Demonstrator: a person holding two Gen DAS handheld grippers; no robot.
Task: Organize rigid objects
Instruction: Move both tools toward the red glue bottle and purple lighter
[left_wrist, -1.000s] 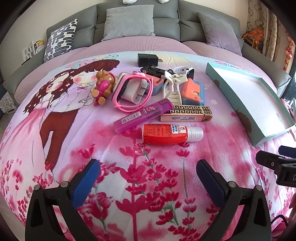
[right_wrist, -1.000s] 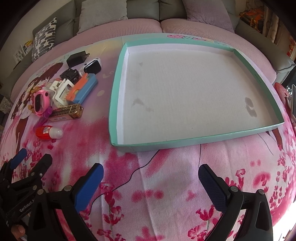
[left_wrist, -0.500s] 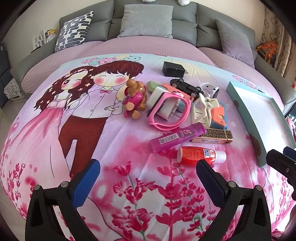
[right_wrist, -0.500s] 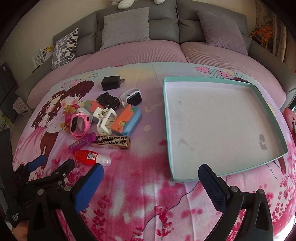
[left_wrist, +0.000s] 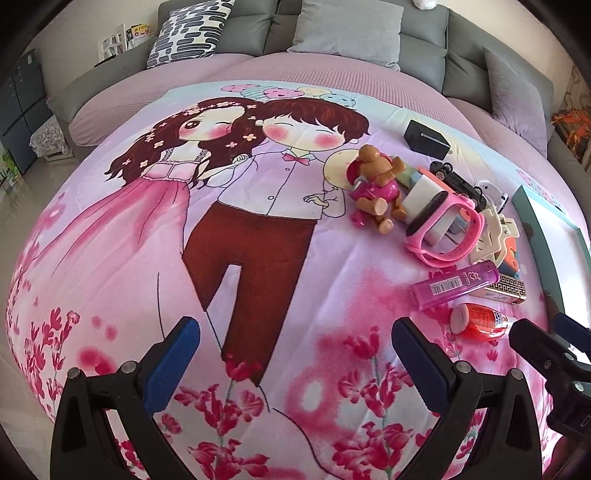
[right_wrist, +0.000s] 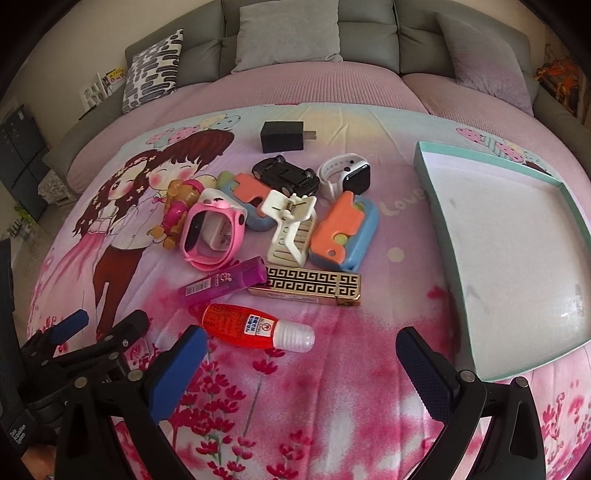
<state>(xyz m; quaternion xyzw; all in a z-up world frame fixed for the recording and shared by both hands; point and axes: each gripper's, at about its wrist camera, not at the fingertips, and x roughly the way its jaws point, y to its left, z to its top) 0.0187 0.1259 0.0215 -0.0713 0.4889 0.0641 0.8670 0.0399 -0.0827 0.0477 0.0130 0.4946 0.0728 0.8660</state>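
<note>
Still at the outset by the look of it: nothing in the tray, every item loose on the blanket. Right gripper spread wide and empty, low over the blanket, with the red bottle lying on its side just ahead, nearer the left finger than the right, clear cap toward the middle of the gap. Left gripper likewise wide open, holding nothing, aimed at bare blanket with the pile off to its right. Likely next: ease the right gripper forward and a little left to straddle the bottle across its body, then close, lift and carry right to the tray. Just beyond the bottle, the purple lighter and gold box, end to end, nearly touching. Farther back, the pink watch, white clip and blue-orange toy crowded together; beyond those, the black car, white watch and, farthest, the charger apart from the rest.
</note>
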